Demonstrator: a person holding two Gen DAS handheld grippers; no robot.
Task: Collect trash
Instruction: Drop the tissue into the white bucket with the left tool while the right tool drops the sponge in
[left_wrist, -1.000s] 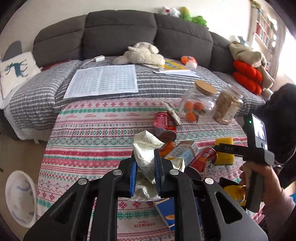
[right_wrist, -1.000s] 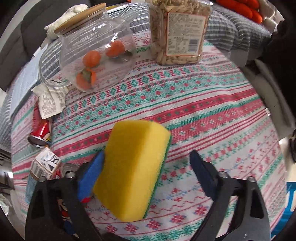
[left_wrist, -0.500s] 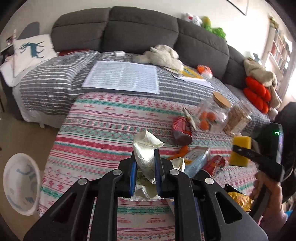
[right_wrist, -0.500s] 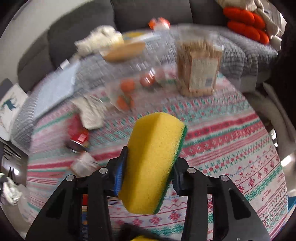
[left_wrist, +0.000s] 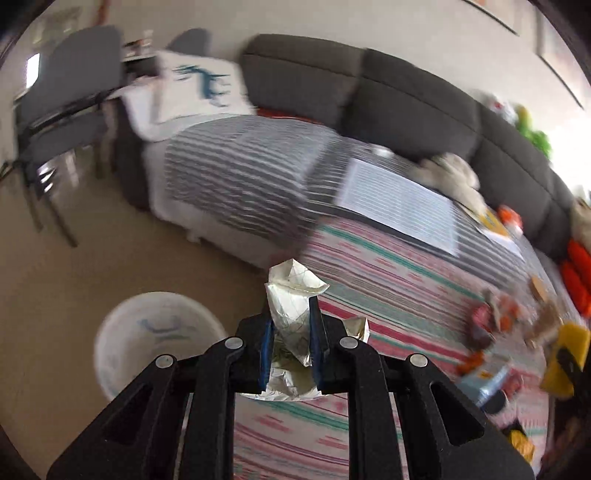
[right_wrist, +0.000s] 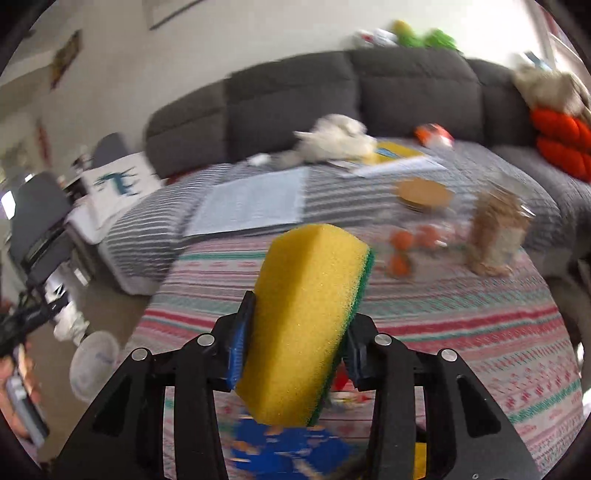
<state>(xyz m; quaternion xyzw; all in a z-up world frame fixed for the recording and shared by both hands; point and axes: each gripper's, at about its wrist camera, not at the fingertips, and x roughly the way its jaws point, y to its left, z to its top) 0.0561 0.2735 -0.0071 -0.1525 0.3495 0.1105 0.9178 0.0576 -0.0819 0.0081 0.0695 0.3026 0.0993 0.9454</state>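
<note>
My left gripper (left_wrist: 291, 332) is shut on a crumpled white paper wrapper (left_wrist: 290, 295) and holds it in the air past the left edge of the patterned tablecloth (left_wrist: 388, 266). A white waste bin (left_wrist: 155, 347) stands on the floor just left of and below it; it also shows in the right wrist view (right_wrist: 94, 363). My right gripper (right_wrist: 299, 339) is shut on a yellow sponge with a green scouring side (right_wrist: 306, 317), lifted above the table. The sponge also shows in the left wrist view (left_wrist: 565, 360).
More litter lies at the table's right: a red can (left_wrist: 480, 325), a blue carton (left_wrist: 487, 384), a glass jar with orange fruit (right_wrist: 417, 229) and a nut jar (right_wrist: 495, 232). A grey sofa (left_wrist: 406, 103) lies beyond; grey chairs (left_wrist: 66, 99) stand at left.
My left gripper has swung left with the wrapper, off the table toward the bin. My right gripper closed on the sponge and lifted it off the cloth.
</note>
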